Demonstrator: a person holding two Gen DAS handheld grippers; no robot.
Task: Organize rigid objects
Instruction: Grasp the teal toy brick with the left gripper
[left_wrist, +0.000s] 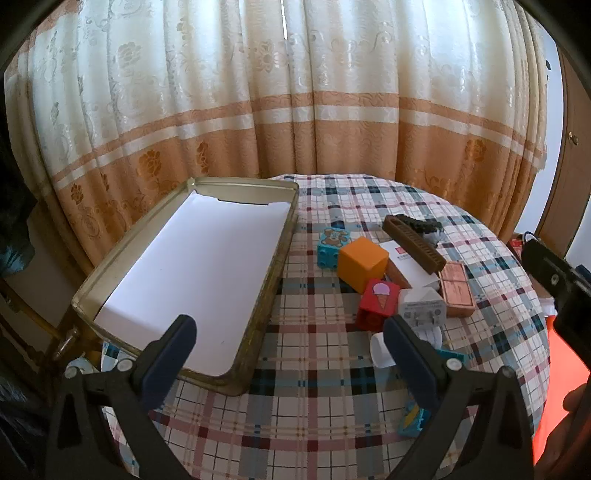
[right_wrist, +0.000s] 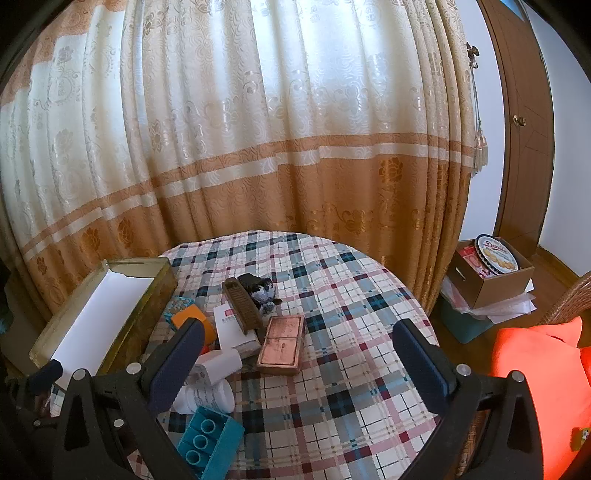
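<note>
A metal tin (left_wrist: 92, 284) lined with white paper lies on the left of the round plaid table (left_wrist: 314, 369); it also shows in the right wrist view (right_wrist: 147, 314). To its right lies a pile: an orange cube (left_wrist: 364, 264), a red ice-cream block (left_wrist: 378, 302), a teal bear block (left_wrist: 332, 245), a white charger (left_wrist: 423, 306), a brown comb-like bar (left_wrist: 413, 243) and a copper box (right_wrist: 282, 345). A teal brick (right_wrist: 210, 441) lies near the front. My left gripper (left_wrist: 290, 356) is open and empty over the table. My right gripper (right_wrist: 299, 365) is open and empty.
A patterned curtain (right_wrist: 258, 147) hangs behind the table. A cardboard box with a cookie tin (right_wrist: 496, 254) stands on the floor at the right, next to a wooden door (right_wrist: 524, 122). An orange cloth (right_wrist: 546, 387) lies at the right edge.
</note>
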